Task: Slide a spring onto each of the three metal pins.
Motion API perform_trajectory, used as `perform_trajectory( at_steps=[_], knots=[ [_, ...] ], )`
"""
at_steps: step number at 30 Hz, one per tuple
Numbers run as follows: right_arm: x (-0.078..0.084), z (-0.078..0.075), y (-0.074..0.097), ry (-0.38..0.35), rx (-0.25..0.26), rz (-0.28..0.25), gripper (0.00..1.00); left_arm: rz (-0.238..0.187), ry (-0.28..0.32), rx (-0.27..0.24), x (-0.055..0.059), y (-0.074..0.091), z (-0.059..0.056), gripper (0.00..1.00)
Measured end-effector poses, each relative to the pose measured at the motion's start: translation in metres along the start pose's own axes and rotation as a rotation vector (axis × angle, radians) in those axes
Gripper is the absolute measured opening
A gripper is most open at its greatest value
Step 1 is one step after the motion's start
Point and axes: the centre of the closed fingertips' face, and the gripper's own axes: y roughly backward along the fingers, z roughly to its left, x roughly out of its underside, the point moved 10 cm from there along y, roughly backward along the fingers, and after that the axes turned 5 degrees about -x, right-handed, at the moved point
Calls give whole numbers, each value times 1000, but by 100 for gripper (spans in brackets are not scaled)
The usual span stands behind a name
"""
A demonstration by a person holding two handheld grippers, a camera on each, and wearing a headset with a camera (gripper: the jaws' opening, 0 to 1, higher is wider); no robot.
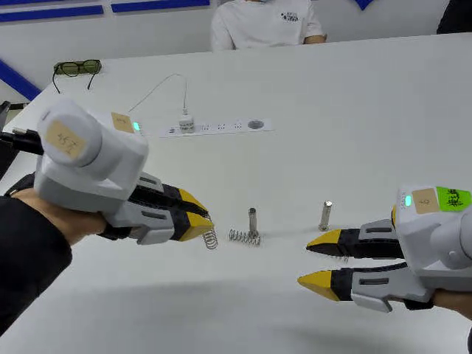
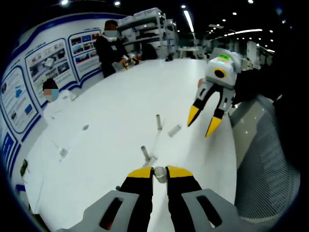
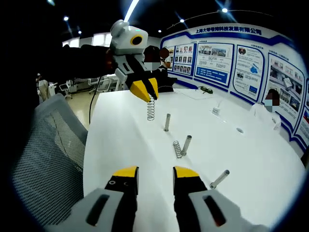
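Left gripper (image 1: 205, 227) pinches a spring (image 1: 211, 238) near the end pin (image 3: 167, 122), right gripper (image 1: 316, 262) gaping and empty; no pin looks loaded yet, so the coil must next line up over the pin's tip.

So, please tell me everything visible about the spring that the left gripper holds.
The spring is a short coil of bright, steel-like wire with open turns. The left gripper pinches its upper end between the yellow tips of its jaws, so it hangs nearly upright over the white table, near a standing metal pin. Whether its lower end touches the table cannot be told.
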Motion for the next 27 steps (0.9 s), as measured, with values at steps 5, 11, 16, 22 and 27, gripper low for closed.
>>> perform_trajectory(
  at_steps=[5, 11, 16, 22, 27],
  knots=[
    [4, -6, 7, -23, 29, -10, 37, 8, 16, -31, 3, 1, 15, 9],
    [10, -14, 18, -64, 71, -25, 45, 12, 29, -57, 4, 2, 27, 9],
    [14, -21, 27, -105, 121, -40, 51, 17, 45, -83, 6, 4, 39, 9],
    [20, -27, 31, -142, 171, -37, 62, 35, 54, -100, 8, 3, 49, 9],
    [23, -28, 31, -156, 182, -29, 68, 48, 63, -108, 10, -1, 56, 9]
  ],
)
